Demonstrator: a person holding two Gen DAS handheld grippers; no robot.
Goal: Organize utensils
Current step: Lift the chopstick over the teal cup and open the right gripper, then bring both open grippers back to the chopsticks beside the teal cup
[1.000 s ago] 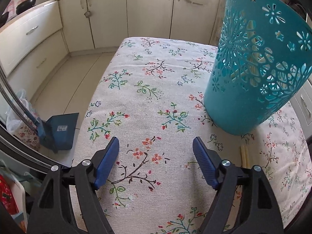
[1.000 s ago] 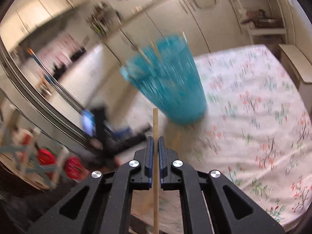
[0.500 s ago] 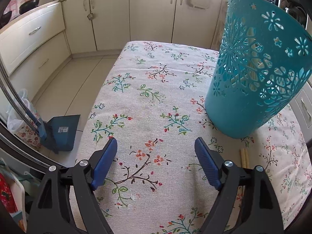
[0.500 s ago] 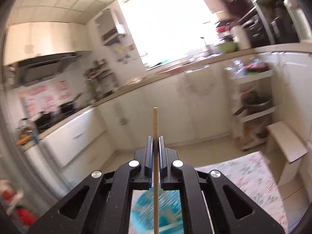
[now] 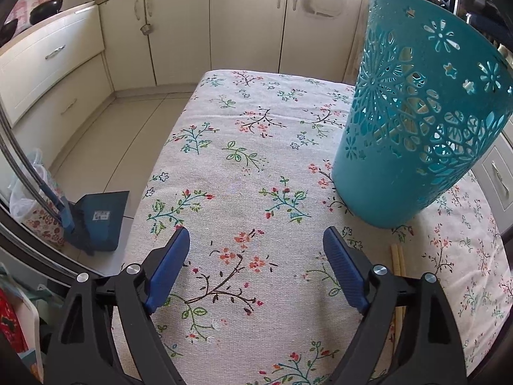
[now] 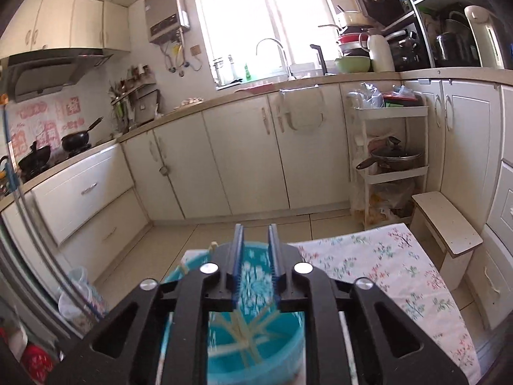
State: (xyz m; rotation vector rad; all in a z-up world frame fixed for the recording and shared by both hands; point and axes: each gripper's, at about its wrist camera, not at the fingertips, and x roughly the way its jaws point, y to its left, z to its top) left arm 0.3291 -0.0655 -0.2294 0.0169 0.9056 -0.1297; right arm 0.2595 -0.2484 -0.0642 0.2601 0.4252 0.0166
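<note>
A teal cut-out basket [image 5: 413, 122] stands on the floral tablecloth [image 5: 243, 166], to the right of my left gripper [image 5: 256, 247], which is open and empty low over the cloth. A pair of wooden chopsticks [image 5: 396, 256] lies on the cloth just right of its right finger. In the right wrist view my right gripper [image 6: 256, 237] is open and empty, directly above the basket [image 6: 256, 337]. Several chopsticks [image 6: 243, 333] lie inside the basket, blurred.
Cream kitchen cabinets [image 6: 243, 160] run along the far wall. A white rack with pots [image 6: 391, 160] and a small stool [image 6: 445, 227] stand at the right. A blue dustpan [image 5: 96, 221] sits on the floor left of the table.
My right gripper has opened and the chopstick it held is gone from its jaws. It rose from the table to above the basket. The left gripper barely moved.
</note>
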